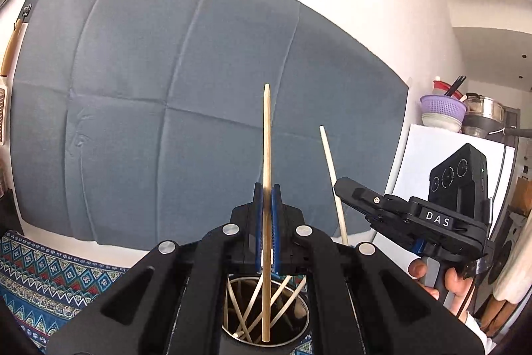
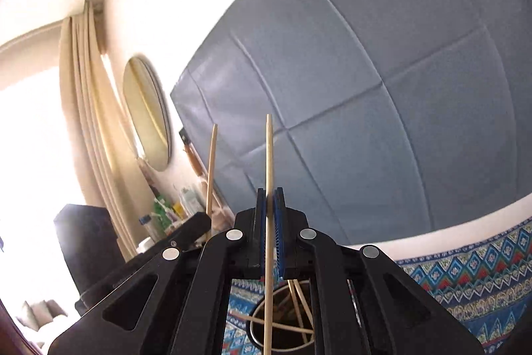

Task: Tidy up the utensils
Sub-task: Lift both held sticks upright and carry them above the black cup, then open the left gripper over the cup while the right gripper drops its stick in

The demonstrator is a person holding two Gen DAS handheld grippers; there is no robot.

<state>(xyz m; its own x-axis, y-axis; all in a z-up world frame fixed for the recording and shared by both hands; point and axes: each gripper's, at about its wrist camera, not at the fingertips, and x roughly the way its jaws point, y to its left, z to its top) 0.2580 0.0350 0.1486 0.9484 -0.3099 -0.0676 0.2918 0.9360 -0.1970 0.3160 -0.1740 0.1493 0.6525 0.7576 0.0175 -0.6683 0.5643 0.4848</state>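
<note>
**Both jaws clamped, 2 chopsticks over the holder**

Each pair of jaws is closed on 1 wooden chopstick. The left gripper [image 1: 266, 198] pinches its chopstick [image 1: 266, 128] upright, the lower end already inside the steel utensil holder [image 1: 232, 326] below. The right gripper [image 2: 270, 205] clamps a second chopstick [image 2: 269, 162], whose lower end hangs over the holder's rim [image 2: 254, 335], apparently at or just inside the mouth.

Several chopsticks [image 1: 247, 310] already lean crossed inside the holder, so the sorting looks well along. These 2 remain to be released; whether more utensils wait on the patterned tablecloth [image 2: 465, 278] cannot be told.
</note>
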